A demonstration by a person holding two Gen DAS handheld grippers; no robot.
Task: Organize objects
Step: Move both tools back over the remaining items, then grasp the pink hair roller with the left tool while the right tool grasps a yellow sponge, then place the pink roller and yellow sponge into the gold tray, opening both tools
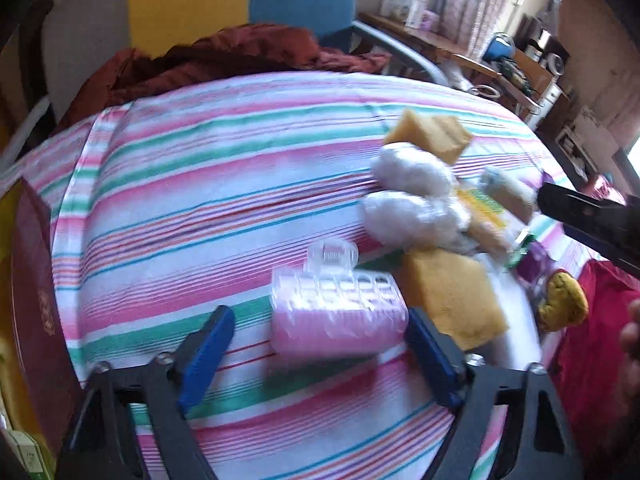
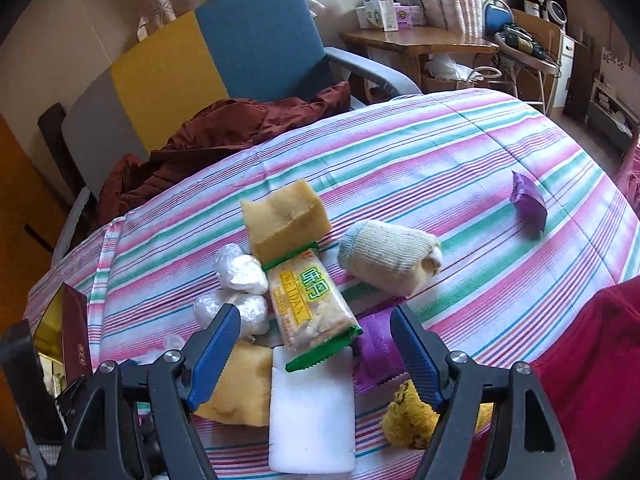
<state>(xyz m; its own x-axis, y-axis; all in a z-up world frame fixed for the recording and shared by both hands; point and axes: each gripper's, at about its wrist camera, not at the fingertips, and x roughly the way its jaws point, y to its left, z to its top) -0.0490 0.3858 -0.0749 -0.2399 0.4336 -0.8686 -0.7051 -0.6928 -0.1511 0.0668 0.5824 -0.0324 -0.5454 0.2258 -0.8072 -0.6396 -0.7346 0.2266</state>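
Two grippers worked over a striped sheet strewn with small items. The left gripper pointed steeply down with its blue pads either side of a pink box, a clear clip at the box's 12 o'clock. The right pad sat at the box's edge, the left pad stood clear of it, so the jaws were open and gripped nothing. That view was blurred.

At the box's 3 o'clock lay a yellow sponge, and at 1 o'clock two white balls with a second sponge beyond them. A yellow knit toy lay at the sponge's 3 o'clock.

The right gripper hovered with jaws wide, holding nothing. Between its fingers lay a green-edged snack pack, its near end overlapping a white block. A purple packet lay just inside the right finger. At the snack's 12 o'clock stood the far sponge, at 9 o'clock the balls, at 2 o'clock a rolled sock. Another purple packet lay well apart at 2 o'clock. A red garment was heaped at the sheet's far edge.
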